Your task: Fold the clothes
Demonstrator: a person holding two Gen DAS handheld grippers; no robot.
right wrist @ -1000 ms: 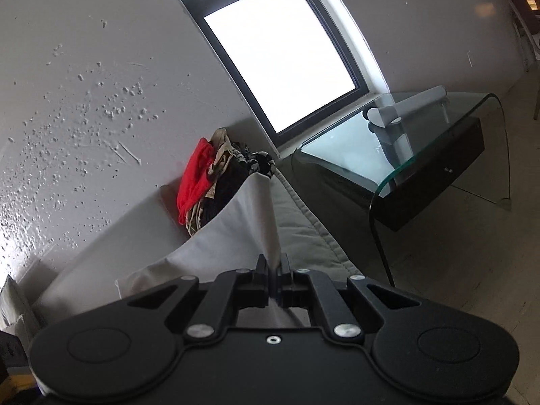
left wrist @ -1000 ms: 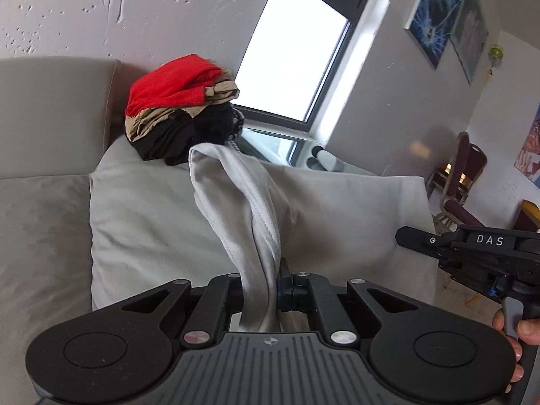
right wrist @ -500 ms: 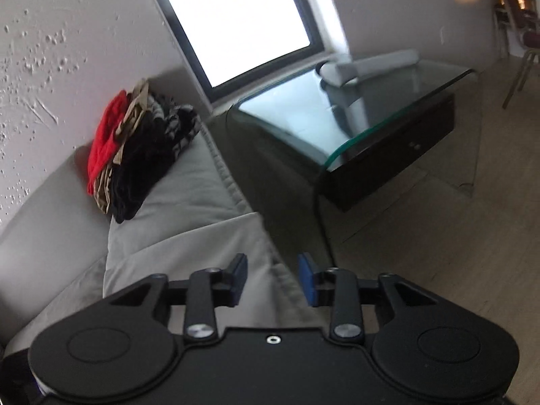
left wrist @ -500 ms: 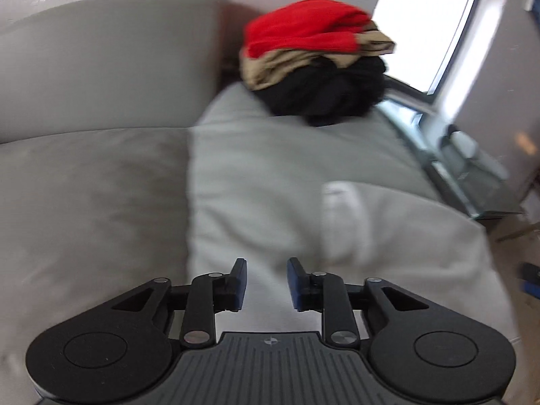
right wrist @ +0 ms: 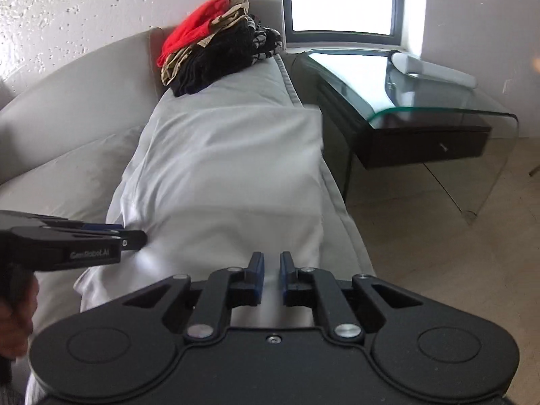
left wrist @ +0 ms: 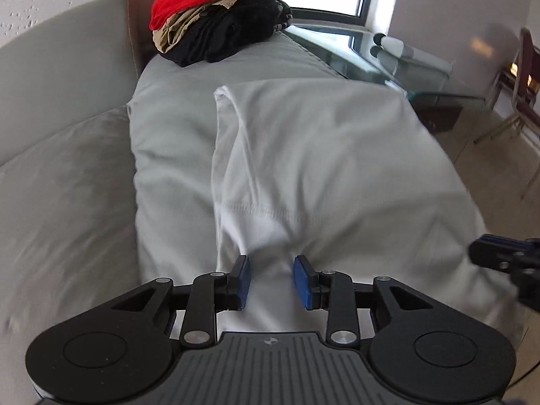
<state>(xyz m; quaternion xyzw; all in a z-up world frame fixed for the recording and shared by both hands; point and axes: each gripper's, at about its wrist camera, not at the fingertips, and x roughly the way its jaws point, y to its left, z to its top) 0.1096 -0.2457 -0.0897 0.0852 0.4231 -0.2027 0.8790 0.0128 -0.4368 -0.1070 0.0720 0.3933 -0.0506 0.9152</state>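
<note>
A white garment [left wrist: 320, 155] lies spread over the grey sofa seat [left wrist: 168, 128], one narrow part running toward the far end. My left gripper [left wrist: 271, 281] is open just above the garment's near edge, nothing between its blue pads. In the right wrist view the same white garment [right wrist: 229, 168] covers the cushion. My right gripper [right wrist: 269, 276] hovers open over its near right edge with a narrow gap. The left gripper [right wrist: 133, 238] also shows from the side at the garment's left edge, held by a hand.
A pile of red, tan and black clothes [left wrist: 216, 13] sits at the sofa's far end by the window. A glass side table [right wrist: 422, 101] with a white roll stands to the right of the sofa. A chair [left wrist: 519, 77] is at far right.
A second ago both grippers were shut on the raised garment. They let go, and the garment now lies flat on the sofa with both grippers open and low over its near edge.
</note>
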